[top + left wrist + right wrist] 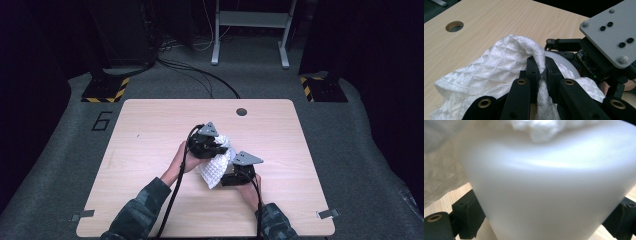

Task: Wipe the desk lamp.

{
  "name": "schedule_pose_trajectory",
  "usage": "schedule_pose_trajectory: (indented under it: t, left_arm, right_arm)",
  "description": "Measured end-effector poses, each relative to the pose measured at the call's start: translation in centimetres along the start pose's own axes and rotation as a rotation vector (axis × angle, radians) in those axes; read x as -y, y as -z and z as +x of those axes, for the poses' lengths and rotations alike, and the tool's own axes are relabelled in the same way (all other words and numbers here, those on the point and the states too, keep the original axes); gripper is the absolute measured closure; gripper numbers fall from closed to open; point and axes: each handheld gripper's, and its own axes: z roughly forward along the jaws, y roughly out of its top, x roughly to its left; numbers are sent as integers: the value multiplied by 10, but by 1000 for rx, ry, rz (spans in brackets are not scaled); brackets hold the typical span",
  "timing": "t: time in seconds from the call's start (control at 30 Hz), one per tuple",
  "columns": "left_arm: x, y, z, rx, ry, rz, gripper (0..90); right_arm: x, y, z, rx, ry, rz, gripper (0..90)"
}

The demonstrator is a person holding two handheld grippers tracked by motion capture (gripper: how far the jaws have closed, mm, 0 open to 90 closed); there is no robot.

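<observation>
I read one mark: a dark "6" (102,121) on the grey floor, well left of my left tool (216,145).

The high camera sits above my side of the wooden table (150,125), facing forward and down from far off. The camera on my left gripper (541,72) looks along its jaws toward 12 o'clock, very near the white waffle cloth (486,75), with my right gripper (609,42) at 2 o'clock. The camera on my right gripper looks point-blank at a frosted white cup (549,190). All three views share the cloth.
</observation>
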Motion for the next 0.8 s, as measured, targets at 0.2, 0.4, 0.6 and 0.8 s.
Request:
schedule_pose_trajectory:
  t: [0.2, 0.4, 0.6, 0.8]
  left_arm:
    - [9, 10, 6, -24, 25, -19, 839]
    - [16, 18, 11, -42, 42, -26, 839]
    - [22, 22, 15, -66, 62, -35, 839]
    - [34, 19, 20, -93, 76, 1, 839]
  right_arm:
    - [0, 0, 0, -1, -4, 0, 81]
    - [0, 0, 0, -1, -6, 1, 81]
    - [0, 0, 0, 0, -6, 0, 81]
    - [0, 0, 0, -1, -8, 1, 81]
